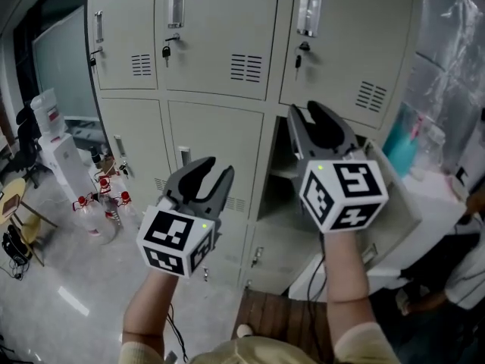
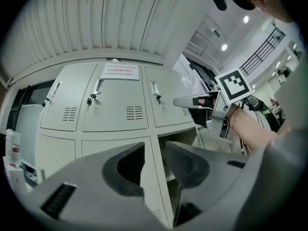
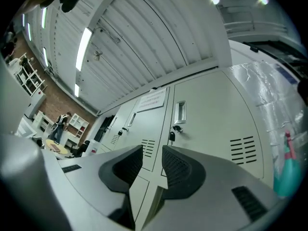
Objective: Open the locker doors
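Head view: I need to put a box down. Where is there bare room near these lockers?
Bare floor lies between the red-capped bottles and the person's left forearm. The open locker looks empty below its shelf. Crowded: around the bottles by the water dispenser, and at right by the teal bottle.

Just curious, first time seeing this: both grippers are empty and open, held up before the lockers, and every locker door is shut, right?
Not every door: the head view shows the middle-row locker behind the right gripper standing open. That gripper and the left gripper are indeed empty and open before the lockers.
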Demonstrator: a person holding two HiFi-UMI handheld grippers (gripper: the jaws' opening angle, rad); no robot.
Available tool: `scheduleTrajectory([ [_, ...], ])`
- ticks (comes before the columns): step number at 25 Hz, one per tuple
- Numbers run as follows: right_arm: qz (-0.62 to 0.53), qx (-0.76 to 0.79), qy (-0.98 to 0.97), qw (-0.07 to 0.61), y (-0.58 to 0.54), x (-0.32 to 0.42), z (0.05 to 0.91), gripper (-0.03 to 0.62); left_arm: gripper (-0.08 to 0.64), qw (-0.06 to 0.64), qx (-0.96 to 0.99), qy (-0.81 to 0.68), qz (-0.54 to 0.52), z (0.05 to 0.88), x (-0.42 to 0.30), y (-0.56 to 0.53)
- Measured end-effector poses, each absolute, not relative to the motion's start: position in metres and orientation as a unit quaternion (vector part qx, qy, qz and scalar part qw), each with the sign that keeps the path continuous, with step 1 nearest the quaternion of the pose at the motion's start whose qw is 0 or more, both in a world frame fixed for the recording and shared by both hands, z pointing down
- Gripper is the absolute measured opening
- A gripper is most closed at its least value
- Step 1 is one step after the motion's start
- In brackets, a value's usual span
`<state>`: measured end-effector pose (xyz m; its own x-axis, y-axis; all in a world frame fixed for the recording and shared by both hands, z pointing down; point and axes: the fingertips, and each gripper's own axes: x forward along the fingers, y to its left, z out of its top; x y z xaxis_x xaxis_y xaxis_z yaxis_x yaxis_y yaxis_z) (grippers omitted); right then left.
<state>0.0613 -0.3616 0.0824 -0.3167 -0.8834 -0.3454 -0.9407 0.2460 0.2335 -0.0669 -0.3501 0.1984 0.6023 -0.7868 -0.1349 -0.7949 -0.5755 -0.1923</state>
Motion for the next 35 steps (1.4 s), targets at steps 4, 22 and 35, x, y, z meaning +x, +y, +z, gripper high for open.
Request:
scheduleTrajectory([
  [4,0.231,-0.582,0.776,0.076,-0.375,0.063,0.059,0.104,0.137,0.136,-0.885,0.444,0.034,0.172,-0.057,-0.367],
  [22,0.311,-0.59,0.74,0.091,-0.417,0.069,-0.033,0.104,0.137,0.196,-0.882,0.425,0.061,0.095,-0.038,-0.409],
  [35,0.317,-0.609,0.725,0.06,-0.46,0.08,-0.071,0.104,0.137,0.219,-0.875,0.428,0.063,0.063,-0.028,-0.435],
])
